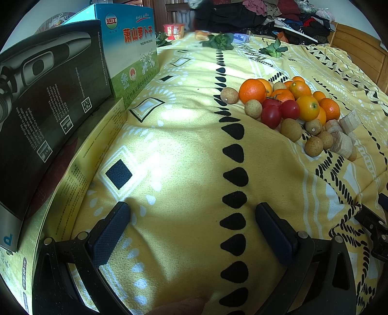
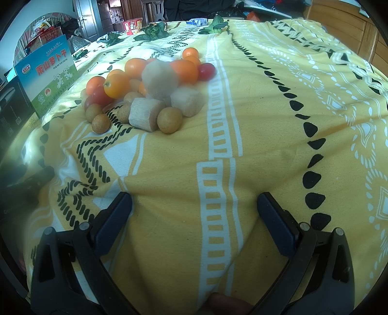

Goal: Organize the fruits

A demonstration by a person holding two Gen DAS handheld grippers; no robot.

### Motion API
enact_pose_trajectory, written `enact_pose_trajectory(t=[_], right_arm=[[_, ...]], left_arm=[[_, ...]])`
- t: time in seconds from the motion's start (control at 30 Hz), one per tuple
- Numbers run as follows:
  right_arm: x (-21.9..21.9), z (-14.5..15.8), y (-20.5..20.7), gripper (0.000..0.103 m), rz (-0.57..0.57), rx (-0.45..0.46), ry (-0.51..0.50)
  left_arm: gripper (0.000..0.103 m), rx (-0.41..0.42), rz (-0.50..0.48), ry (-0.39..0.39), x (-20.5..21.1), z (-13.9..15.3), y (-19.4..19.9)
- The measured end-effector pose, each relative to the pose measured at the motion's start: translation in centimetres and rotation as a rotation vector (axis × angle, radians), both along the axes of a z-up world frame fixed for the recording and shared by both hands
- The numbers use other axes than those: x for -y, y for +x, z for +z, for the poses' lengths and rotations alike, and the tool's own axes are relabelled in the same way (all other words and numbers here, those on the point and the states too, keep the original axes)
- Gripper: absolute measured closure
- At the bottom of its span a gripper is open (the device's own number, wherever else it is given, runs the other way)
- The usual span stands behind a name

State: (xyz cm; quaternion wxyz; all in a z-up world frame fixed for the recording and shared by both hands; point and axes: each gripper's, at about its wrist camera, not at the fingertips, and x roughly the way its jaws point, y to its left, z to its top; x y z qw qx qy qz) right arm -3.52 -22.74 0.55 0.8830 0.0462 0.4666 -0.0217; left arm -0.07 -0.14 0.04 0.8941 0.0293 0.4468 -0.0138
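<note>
A heap of mixed fruit lies on a yellow patterned cloth (image 1: 184, 150): oranges (image 1: 252, 90), red cherry tomatoes (image 1: 271, 116), small brown longans (image 1: 291, 129) and pale cut cane pieces (image 1: 342, 144). In the right wrist view the same heap sits at upper left, with oranges (image 2: 185, 70), a tomato (image 2: 206, 71), longans (image 2: 169, 120) and cane pieces (image 2: 145, 114). My left gripper (image 1: 192, 213) is open and empty, well short of the heap. My right gripper (image 2: 194, 203) is open and empty, below and right of the heap.
A black product box (image 1: 48, 109) and a blue-green carton (image 1: 131, 48) stand along the left on a flat yellow box (image 1: 80, 169). Leafy greens (image 1: 219, 41), a red noodle cup (image 1: 173, 30) and piled clothes (image 1: 266, 14) lie at the far end. A wooden bed frame (image 2: 359, 31) is at right.
</note>
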Motion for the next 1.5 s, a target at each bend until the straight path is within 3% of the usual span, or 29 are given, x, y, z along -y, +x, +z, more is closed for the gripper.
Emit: enact_pose_trajectory(t=[1.5], right_arm=[[-0.05,0.01,0.15,0.000,0.000,-0.002,-0.004]], left_arm=[[0.000,-0.002,0.000,0.001,0.17,-0.14,0.43]])
